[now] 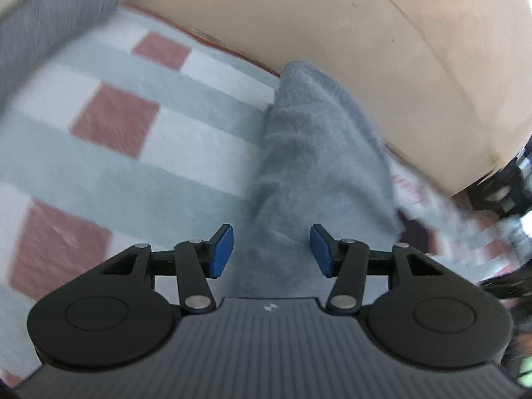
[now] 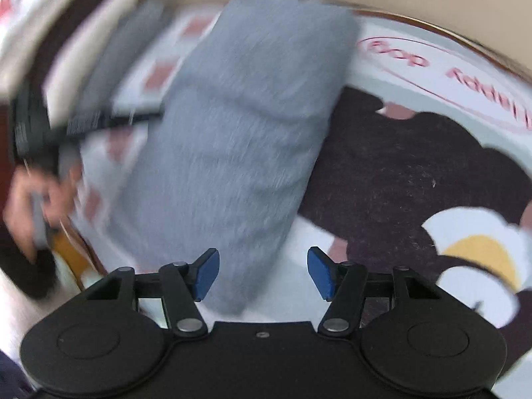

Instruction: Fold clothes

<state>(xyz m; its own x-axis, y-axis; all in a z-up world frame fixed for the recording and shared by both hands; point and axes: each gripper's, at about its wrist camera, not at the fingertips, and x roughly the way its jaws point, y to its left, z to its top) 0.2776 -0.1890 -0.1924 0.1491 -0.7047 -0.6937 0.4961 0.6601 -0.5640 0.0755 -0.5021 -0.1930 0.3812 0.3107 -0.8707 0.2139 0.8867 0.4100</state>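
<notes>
Two grippers show here, one per wrist view, and both have their blue-padded fingers spread wide with nothing between the pads. The left gripper (image 1: 272, 251) hangs over a grey fuzzy garment (image 1: 319, 166), which lies as a long folded strip on a patterned cloth (image 1: 109, 126) of pale green, white and dusty-red squares. Seen from the left wrist, the garment runs from just under the fingers (image 1: 221, 249) away toward a beige floor (image 1: 332, 23) that lies past the cloth's far edge. A second grey piece of fabric (image 1: 56, 16) sits blurred at the far left corner of that cloth; what it is cannot be told.

The right gripper (image 2: 262, 274) hovers above the same grey fuzzy garment (image 2: 232, 133), here a broad, thick bundle lying lengthwise on the cloth, its near end just below the left finger pad. Right of the garment the cloth carries a dark brown cartoon figure (image 2: 415, 173) with white and yellow patches, and beyond that a red oval with red lettering (image 2: 465, 79), blurred and only partly legible. Left of the garment a person's hand (image 2: 30, 206) grips the other gripper's handle, much smeared by motion. Behind the hand lie striped, blurred things that cannot be made out.
</notes>
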